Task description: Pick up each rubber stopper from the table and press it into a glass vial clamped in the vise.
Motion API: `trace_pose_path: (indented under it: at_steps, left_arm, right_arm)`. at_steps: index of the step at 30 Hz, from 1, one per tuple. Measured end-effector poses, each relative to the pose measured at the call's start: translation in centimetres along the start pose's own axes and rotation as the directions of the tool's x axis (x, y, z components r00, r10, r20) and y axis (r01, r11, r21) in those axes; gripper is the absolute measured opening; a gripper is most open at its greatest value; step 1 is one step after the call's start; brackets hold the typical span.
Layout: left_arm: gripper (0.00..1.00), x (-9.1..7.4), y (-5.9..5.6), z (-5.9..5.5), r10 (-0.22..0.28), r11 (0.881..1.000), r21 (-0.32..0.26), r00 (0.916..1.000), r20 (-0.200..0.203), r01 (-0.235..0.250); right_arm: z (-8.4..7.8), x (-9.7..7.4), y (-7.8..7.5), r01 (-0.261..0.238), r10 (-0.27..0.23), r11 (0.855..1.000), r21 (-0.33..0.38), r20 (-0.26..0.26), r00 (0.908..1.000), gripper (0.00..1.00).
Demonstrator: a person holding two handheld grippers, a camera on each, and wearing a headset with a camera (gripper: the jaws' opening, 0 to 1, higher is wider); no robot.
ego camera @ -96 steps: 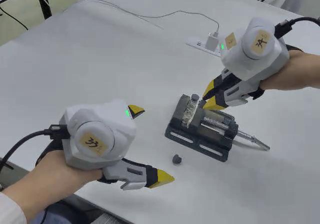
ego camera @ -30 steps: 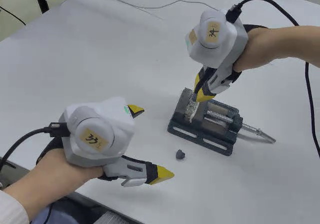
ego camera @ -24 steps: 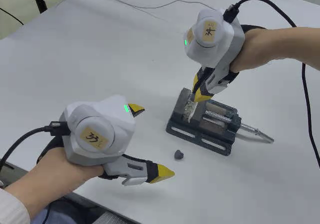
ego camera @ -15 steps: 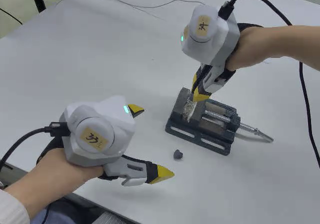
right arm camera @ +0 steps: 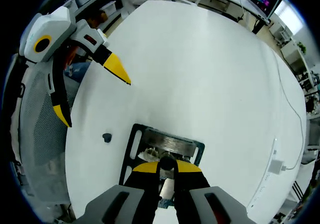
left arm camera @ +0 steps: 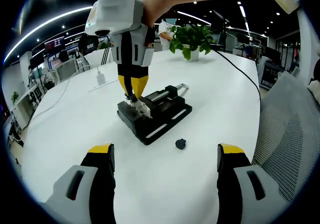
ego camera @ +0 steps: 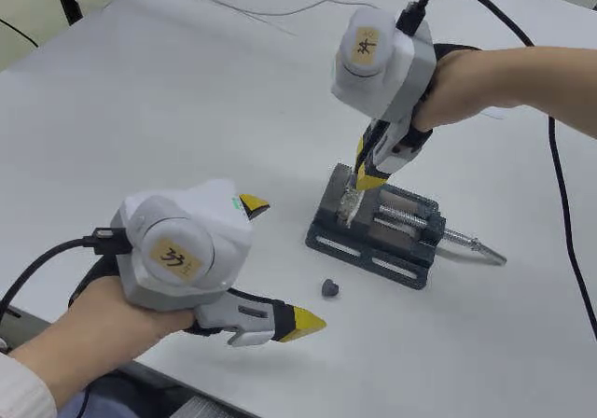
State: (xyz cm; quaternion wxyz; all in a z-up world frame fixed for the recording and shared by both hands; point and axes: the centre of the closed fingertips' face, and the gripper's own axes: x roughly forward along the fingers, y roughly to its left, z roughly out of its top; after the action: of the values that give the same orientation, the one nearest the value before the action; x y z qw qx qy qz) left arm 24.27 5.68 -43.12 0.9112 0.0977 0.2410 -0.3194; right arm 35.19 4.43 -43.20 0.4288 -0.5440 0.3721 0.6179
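- Standing upright in the vise (ego camera: 378, 236), the glass vial (ego camera: 350, 203) has its long axis vertical and its mouth up. A rubber stopper (right arm camera: 167, 162) sits at that mouth.
- The right gripper (ego camera: 356, 181) points down from above, its jaws pinched on this rubber stopper.
- A loose stopper (ego camera: 329, 288) lies on the table (ego camera: 187, 110) at 7 o'clock of the vise, apart from it.
- The left gripper (ego camera: 280, 264) hovers at 8 o'clock of the vise, jaws spread wide, holding nothing.
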Motion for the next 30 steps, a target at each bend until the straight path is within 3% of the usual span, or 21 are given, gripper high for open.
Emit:
trace_pose_path:
  at_steps: [12, 19, 25, 30]
  left_arm:
    - [0.83, -0.1, 0.2, -0.2, -0.001, 1.000, -0.007, 1.0000, -0.005, 0.001]
    - [0.82, 0.0, 0.2, -0.2, -0.007, 1.000, -0.004, 0.9999, -0.010, 0.007]
    - [0.82, 0.0, 0.2, -0.3, -0.011, 1.000, -0.004, 0.9999, -0.013, 0.011]
    - [0.82, 0.0, 0.3, -0.3, -0.011, 1.000, -0.005, 0.9998, -0.015, 0.010]
  right_arm:
    - [-0.1, -0.3, 0.6, 0.015, -0.014, 0.998, -0.055, 0.013, 0.9998, 0.07]
    - [-0.3, -0.2, 0.1, 0.006, -0.005, 0.998, -0.070, 0.009, 0.9999, 0.10]
    - [-0.3, -1.1, -0.5, 0.046, -0.045, 0.995, -0.093, 0.015, 0.9989, 0.16]
    - [-0.4, -1.6, -0.7, 0.023, -0.019, 0.997, -0.068, 0.055, 0.9983, 0.09]
